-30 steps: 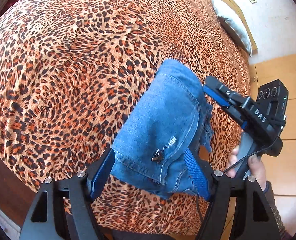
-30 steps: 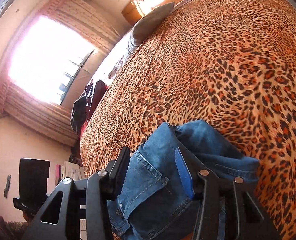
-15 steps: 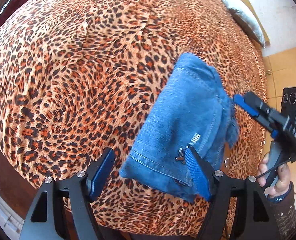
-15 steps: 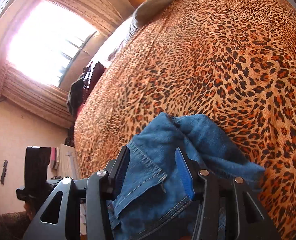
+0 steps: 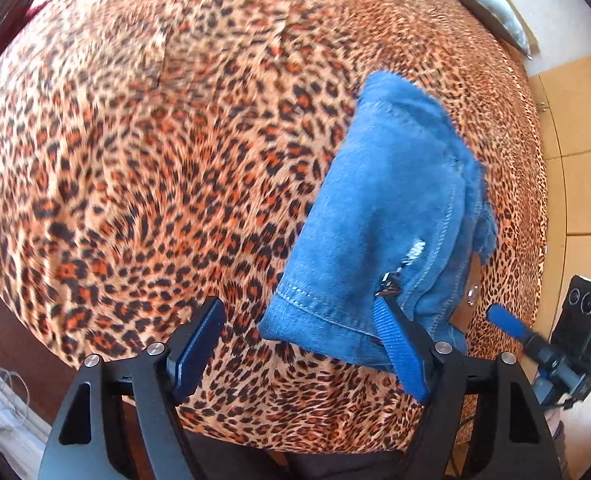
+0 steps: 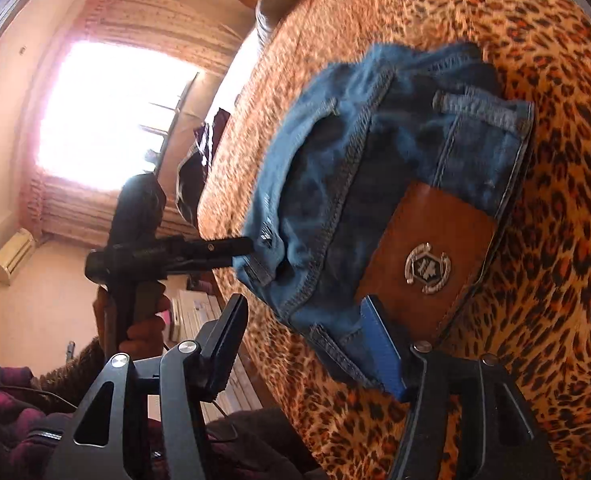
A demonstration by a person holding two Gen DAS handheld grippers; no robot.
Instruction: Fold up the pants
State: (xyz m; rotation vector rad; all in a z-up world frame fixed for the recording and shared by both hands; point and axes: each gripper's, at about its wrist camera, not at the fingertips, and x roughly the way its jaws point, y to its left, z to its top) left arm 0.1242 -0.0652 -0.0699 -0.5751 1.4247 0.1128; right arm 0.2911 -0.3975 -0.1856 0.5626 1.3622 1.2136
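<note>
Folded blue jeans (image 5: 379, 216) lie on the leopard-print bedspread (image 5: 135, 168), near its front edge. My left gripper (image 5: 299, 344) points down over the jeans' near corner. Its jaws are opening; that corner lies between them with the pads off it. In the right wrist view the jeans (image 6: 375, 140) show a brown leather patch (image 6: 427, 256). My right gripper (image 6: 305, 348) stands just short of their near edge, jaws opening, pads not pressing the cloth. Each gripper shows in the other's view: the right gripper (image 5: 515, 330) at the lower right, the left gripper (image 6: 223, 254) at the jeans' left edge.
A grey pillow (image 5: 491, 8) lies at the bed's far end. Wooden cabinets (image 5: 575, 160) stand to the right of the bed. A bright curtained window (image 6: 107, 108) and dark clothes (image 6: 199, 160) sit beyond the bed's far side. A person's hand (image 6: 143, 320) holds the left gripper.
My right gripper has drawn back off the jeans towards the bed's edge, jaws spreading. The leather patch has come into its view. The left gripper has rolled a little and widened.
</note>
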